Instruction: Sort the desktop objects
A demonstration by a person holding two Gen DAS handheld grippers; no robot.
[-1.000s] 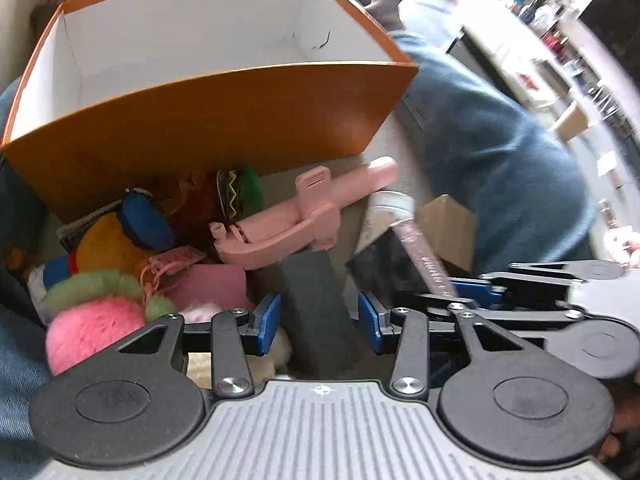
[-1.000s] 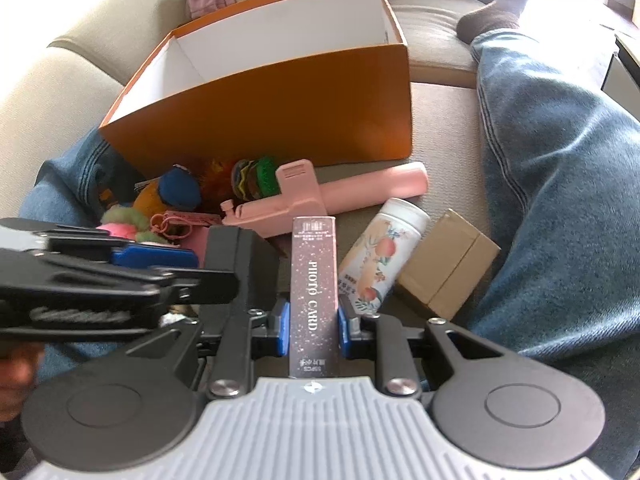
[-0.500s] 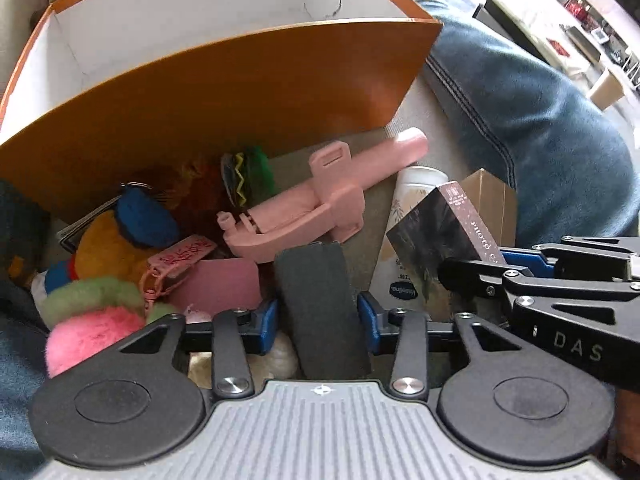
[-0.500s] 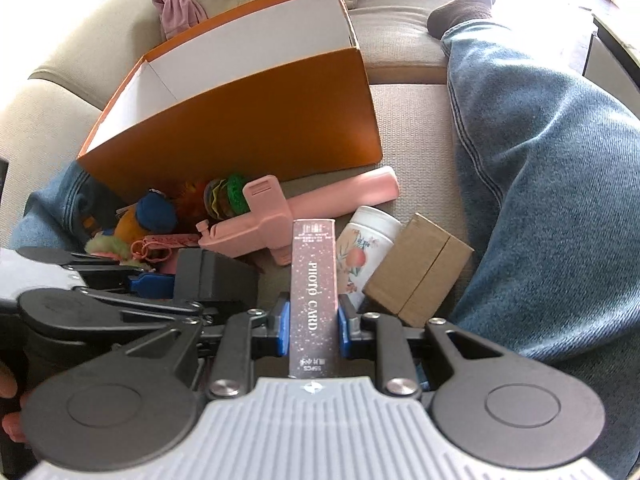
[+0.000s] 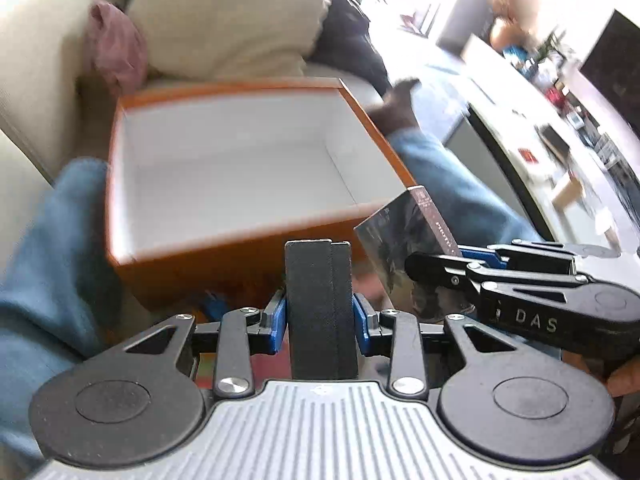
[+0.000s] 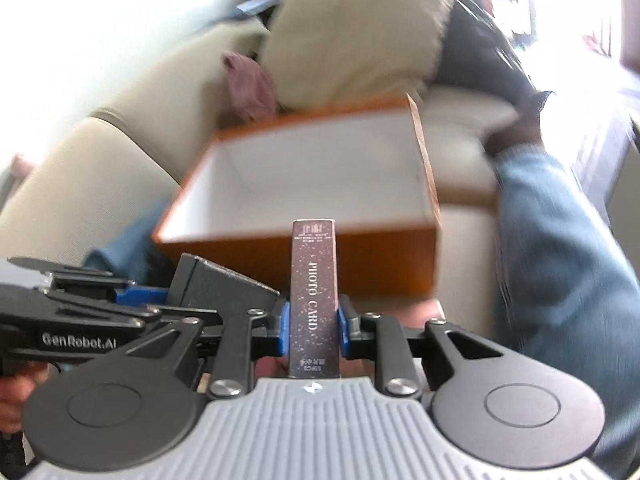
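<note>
My left gripper point(image 5: 320, 316) has a black box point(image 5: 320, 280) standing upright between its blue pads. The jaws are still closing, and the pads press on the box's sides. My right gripper point(image 6: 314, 328) is shut on a dark, speckled "PHOTO CARD" box point(image 6: 314, 272), also upright. Both boxes hang side by side just in front of the near wall of the orange carton point(image 5: 200, 264). The carton's white inside looks bare. The right wrist view shows the black box point(image 6: 216, 284) at left, and the left wrist view shows the card box point(image 5: 404, 240) at right.
The carton sits on a beige sofa point(image 6: 100, 184) between a person's jeans-clad legs point(image 5: 40, 264) point(image 6: 560, 280). A cream cushion point(image 5: 232, 20) and a pink cloth point(image 5: 116, 44) lie behind it. A dark-socked foot point(image 5: 396, 108) rests by its far right corner.
Both grippers have risen with their boxes, and the left jaws closed onto the black box. The toy pile has dropped out of view and the carton's inside now shows.
</note>
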